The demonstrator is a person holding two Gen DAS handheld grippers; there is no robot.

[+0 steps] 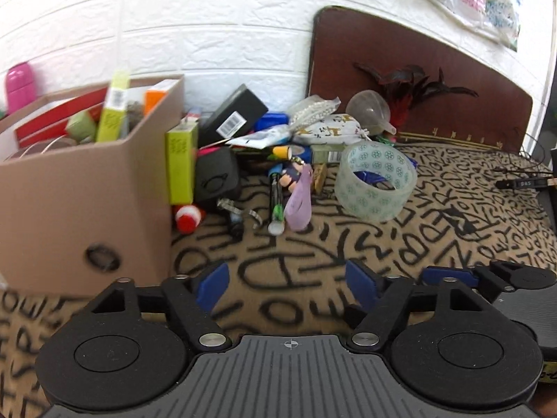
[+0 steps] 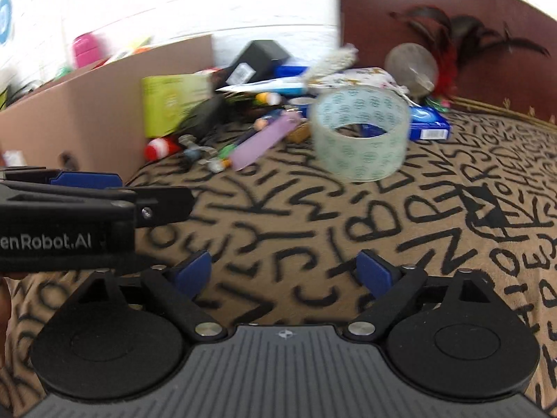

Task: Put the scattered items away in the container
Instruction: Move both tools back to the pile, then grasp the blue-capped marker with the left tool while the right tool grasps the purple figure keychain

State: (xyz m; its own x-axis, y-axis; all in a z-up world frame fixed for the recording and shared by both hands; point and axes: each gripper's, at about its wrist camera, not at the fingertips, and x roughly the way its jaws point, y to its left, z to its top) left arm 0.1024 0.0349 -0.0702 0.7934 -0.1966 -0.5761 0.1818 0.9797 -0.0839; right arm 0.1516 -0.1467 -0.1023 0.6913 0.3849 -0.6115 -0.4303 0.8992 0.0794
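A cardboard box [image 1: 87, 188] stands at the left, holding several packets; it also shows in the right wrist view [image 2: 80, 111]. A clear tape roll [image 1: 376, 181] lies on the lettered cloth, also seen in the right wrist view [image 2: 360, 136]. A pile of small items lies between box and roll: a purple strip [image 1: 298, 202], a green pen [image 1: 276, 205], a red-white toy [image 1: 188, 217], a green carton [image 1: 181, 163], a black box [image 1: 236, 113]. My left gripper [image 1: 287, 284] is open and empty, short of the pile. My right gripper [image 2: 283, 273] is open and empty.
A brown headboard [image 1: 417, 69] and white brick wall stand behind. A clear funnel [image 1: 370, 108], dark feathers [image 1: 414, 83] and a blue box [image 2: 430, 127] lie at the back. The left gripper's side [image 2: 87, 209] shows left in the right wrist view. A pink bottle [image 1: 19, 85] stands behind the box.
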